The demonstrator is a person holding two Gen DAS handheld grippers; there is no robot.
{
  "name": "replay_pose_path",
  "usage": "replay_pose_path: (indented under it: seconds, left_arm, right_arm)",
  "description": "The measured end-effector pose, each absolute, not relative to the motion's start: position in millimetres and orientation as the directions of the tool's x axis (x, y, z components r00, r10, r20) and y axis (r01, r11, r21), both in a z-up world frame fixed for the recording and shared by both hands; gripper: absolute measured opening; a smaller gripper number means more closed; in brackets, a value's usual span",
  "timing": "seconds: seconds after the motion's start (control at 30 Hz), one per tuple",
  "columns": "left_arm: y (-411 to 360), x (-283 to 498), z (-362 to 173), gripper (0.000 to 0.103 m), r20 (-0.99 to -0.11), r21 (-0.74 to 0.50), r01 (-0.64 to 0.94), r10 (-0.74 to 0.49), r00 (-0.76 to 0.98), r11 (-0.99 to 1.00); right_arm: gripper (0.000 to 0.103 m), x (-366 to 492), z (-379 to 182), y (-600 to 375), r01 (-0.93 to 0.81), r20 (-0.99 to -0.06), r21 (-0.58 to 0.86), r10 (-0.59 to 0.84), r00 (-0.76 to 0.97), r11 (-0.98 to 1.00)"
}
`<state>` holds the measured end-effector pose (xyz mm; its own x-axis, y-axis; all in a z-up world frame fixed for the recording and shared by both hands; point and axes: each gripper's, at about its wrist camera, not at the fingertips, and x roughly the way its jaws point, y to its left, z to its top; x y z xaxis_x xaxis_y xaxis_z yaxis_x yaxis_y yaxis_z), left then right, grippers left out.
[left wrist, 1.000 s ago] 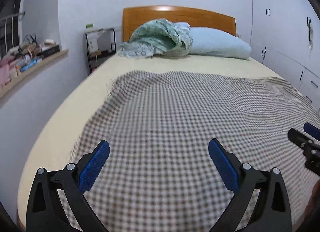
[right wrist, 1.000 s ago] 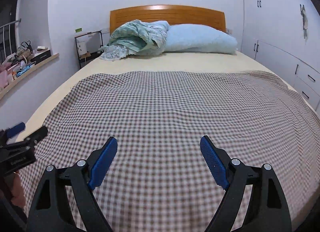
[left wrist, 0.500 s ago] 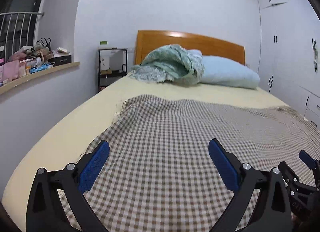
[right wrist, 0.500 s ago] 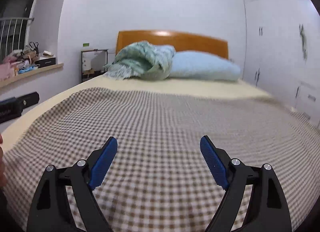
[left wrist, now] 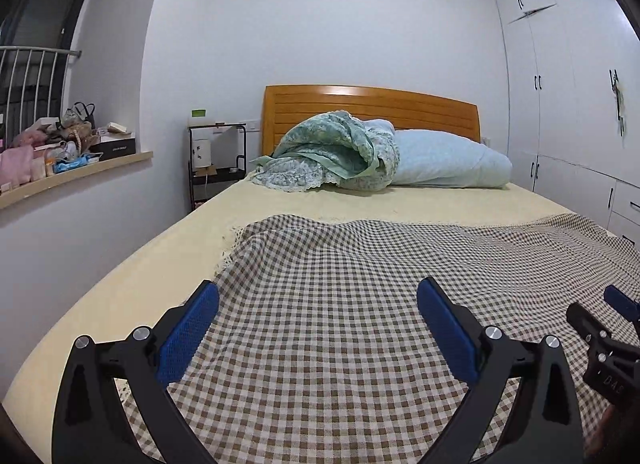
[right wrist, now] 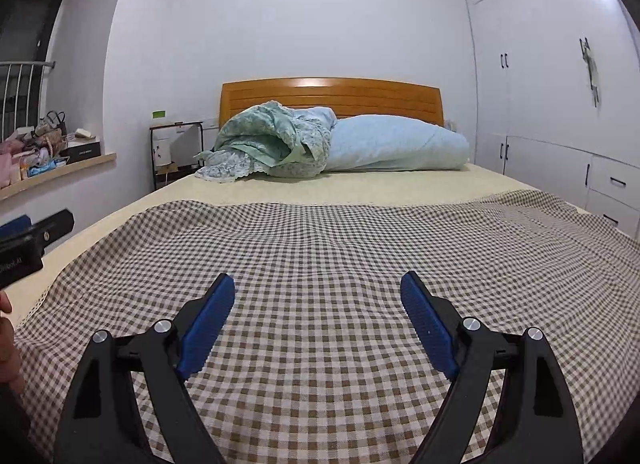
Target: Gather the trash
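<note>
Both views had tipped up from the checked blanket [right wrist: 340, 264] toward the headboard [right wrist: 332, 94]; left gripper [left wrist: 318, 316] and right gripper [right wrist: 316, 304] hung over the bed's foot edge, jaws wide and empty; no trash showed, so searching seemingly remained the step.

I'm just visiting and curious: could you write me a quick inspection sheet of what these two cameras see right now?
Surface: bed with a checked blanket spread flat.
Job's things: nothing seen; no trash in view.
Clutter: green quilt bunched beside the pillow; crowded window ledge.
Grippers: left gripper and right gripper both open, empty, over the blanket.
Cables: nothing seen.
Surroundings: wooden headboard, bedside rack, white wardrobes.
</note>
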<state>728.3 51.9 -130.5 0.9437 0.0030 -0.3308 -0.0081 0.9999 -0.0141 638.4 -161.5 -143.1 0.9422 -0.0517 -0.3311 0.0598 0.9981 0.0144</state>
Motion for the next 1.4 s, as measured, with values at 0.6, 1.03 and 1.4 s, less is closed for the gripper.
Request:
replay_pose_path:
  seconds: [0.6,1.03,1.4]
  left_arm:
    - [55.3,608.9,-98.2,0.096,-0.327,-0.058,0.024,-0.041,0.944,0.998]
    - [27.1,422.5,-56.5,0.096,-0.323,-0.070,0.090,-0.108,0.940,0.994]
    - [17.1,231.1,-4.7,0.096,-0.325,0.004,0.080,-0.075,0.943,0.997]
  right_arm:
    - [0.081,550.2,-121.9,-147.3,0.094,-0.364,0.071,-0.062,0.929,0.993]
    - [0.081,401.2,-87.1,-160.1,0.100,-0.475,0.078,-0.052,0.878,0.992]
    - [0.081,256.0,-30.1,-160.3,0.037,-0.461,0.060,-0.005,0.887,0.998]
